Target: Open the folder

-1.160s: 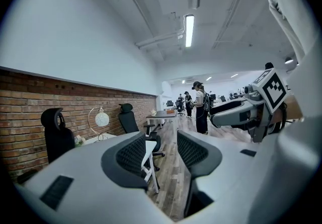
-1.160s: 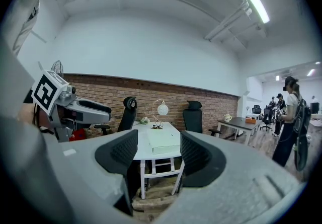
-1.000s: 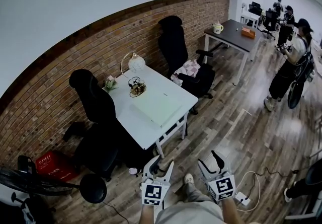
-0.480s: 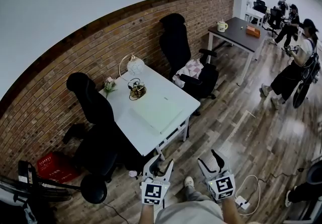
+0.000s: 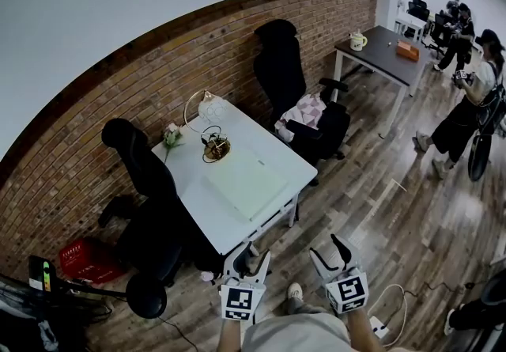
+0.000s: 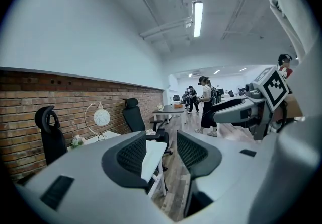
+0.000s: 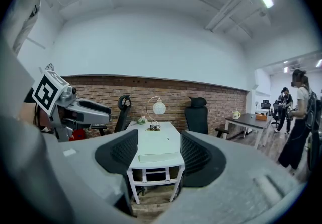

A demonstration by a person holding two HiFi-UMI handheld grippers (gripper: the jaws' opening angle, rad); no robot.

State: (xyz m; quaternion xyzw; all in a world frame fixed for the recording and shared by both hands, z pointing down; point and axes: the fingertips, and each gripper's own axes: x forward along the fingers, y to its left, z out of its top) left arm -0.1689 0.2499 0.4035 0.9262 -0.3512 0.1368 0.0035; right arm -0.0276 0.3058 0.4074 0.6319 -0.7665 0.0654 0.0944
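Even ceiling-tube light, strong fisheye warping

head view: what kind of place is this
Probably an open-plan office: a white desk with a black office chair along a brick wall, a dark desk beyond it, and people at more workstations in the far corner.

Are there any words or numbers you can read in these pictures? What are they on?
No words or numbers can be read anywhere.
Left gripper and right gripper: their cubes bear black-and-white square patterns, not letters.
Folder on the white table: one tiny dark mark, too small to read.
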